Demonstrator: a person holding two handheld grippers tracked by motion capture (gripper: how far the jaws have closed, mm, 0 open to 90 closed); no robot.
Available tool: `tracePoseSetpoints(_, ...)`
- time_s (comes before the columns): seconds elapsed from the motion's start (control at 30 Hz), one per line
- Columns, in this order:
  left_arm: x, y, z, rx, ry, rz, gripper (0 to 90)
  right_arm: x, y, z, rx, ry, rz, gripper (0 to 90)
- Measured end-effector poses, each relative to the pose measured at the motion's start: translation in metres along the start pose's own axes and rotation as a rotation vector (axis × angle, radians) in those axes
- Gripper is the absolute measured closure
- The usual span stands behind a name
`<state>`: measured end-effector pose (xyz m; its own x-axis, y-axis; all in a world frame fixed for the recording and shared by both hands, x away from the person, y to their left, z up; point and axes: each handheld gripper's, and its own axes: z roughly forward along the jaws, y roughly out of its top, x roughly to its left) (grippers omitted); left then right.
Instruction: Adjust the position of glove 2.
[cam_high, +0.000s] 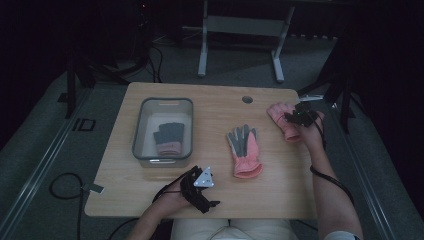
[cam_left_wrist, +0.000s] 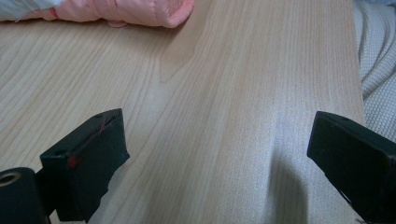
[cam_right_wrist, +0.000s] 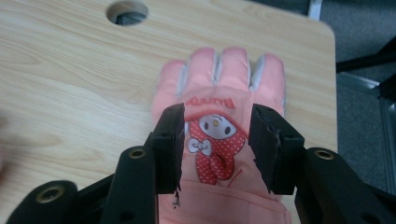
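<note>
Near the counter's far right corner, our right gripper (cam_right_wrist: 215, 140) straddles the pink glove (cam_right_wrist: 219, 112), jaws apart on either side of its printed back. We should lower squarely and pinch the fabric mid-back. Our left gripper (cam_left_wrist: 219, 154) rests wide apart by the near edge. At the left, the grey bin (cam_high: 142, 107) holds one glove (cam_high: 169, 137); another glove (cam_high: 244, 150) lies mid-counter.
</note>
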<state>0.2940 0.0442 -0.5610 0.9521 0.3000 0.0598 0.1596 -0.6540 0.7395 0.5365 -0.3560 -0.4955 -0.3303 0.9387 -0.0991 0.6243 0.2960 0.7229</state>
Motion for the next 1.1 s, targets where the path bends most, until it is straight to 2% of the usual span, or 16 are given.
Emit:
tracePoseSetpoints(0.1, 0.000, 0.000, 0.000, 0.003, -0.002, 0.002, 4.0, -0.002, -0.006, 0.010, 0.025, -0.013, -0.002, 54.7)
tracePoseSetpoints(0.2, 0.000, 0.000, 0.000, 0.001, -0.003, 0.001, 4.1, 0.000, -0.013, 0.021, 0.068, -0.022, -0.036, 54.0)
tracePoseSetpoints(0.27, 0.000, 0.000, 0.000, -0.001, 0.004, 0.007, 4.0, 0.002, -0.016, 0.026, 0.067, -0.022, -0.045, 53.9)
tracePoseSetpoints(0.4, -0.001, -0.001, 0.000, -0.002, 0.007, 0.012, 4.1, 0.005, -0.017, 0.029, 0.077, -0.037, -0.052, 61.3)
tracePoseSetpoints(0.47, -0.001, -0.001, 0.000, -0.002, 0.007, 0.012, 4.1, 0.005, -0.016, 0.029, 0.086, -0.033, -0.055, 61.3)
tracePoseSetpoints(0.5, -0.001, -0.001, 0.000, -0.002, 0.007, 0.013, 4.1, 0.005, -0.016, 0.029, 0.086, -0.033, -0.055, 65.2)
tracePoseSetpoints(0.53, -0.001, -0.001, 0.000, -0.003, 0.008, 0.012, 4.1, 0.005, -0.015, 0.029, 0.103, -0.028, -0.049, 74.7)
tracePoseSetpoints(0.67, -0.001, -0.001, 0.000, -0.005, 0.007, 0.012, 4.1, 0.003, -0.013, 0.028, 0.100, -0.028, -0.019, 81.5)
tracePoseSetpoints(0.77, -0.001, -0.001, 0.000, -0.005, 0.006, 0.011, 4.1, 0.003, -0.014, 0.023, 0.084, -0.042, 0.017, 85.6)
tracePoseSetpoints(0.8, -0.001, -0.001, 0.000, -0.006, 0.006, 0.011, 4.1, 0.002, -0.013, 0.018, 0.073, -0.041, 0.045, 86.1)
tracePoseSetpoints(0.93, -0.001, -0.001, 0.000, -0.007, 0.004, 0.011, 4.1, 0.005, -0.012, 0.007, 0.067, -0.047, 0.049, 86.3)
tracePoseSetpoints(1.0, -0.001, -0.001, 0.000, -0.004, 0.004, 0.013, 4.1, 0.010, -0.012, -0.009, 0.047, -0.059, 0.057, 86.4)
tracePoseSetpoints(1.03, -0.001, -0.001, 0.000, -0.004, 0.004, 0.013, 4.1, 0.010, -0.012, -0.009, 0.047, -0.059, 0.057, 86.4)
tracePoseSetpoints(1.07, -0.001, 0.000, 0.000, -0.003, 0.005, 0.013, 4.1, 0.014, -0.013, -0.023, 0.027, -0.050, 0.079, 86.5)
tracePoseSetpoints(1.1, -0.001, 0.000, 0.000, -0.003, 0.005, 0.013, 4.1, 0.014, -0.013, -0.023, 0.027, -0.050, 0.079, 86.5)
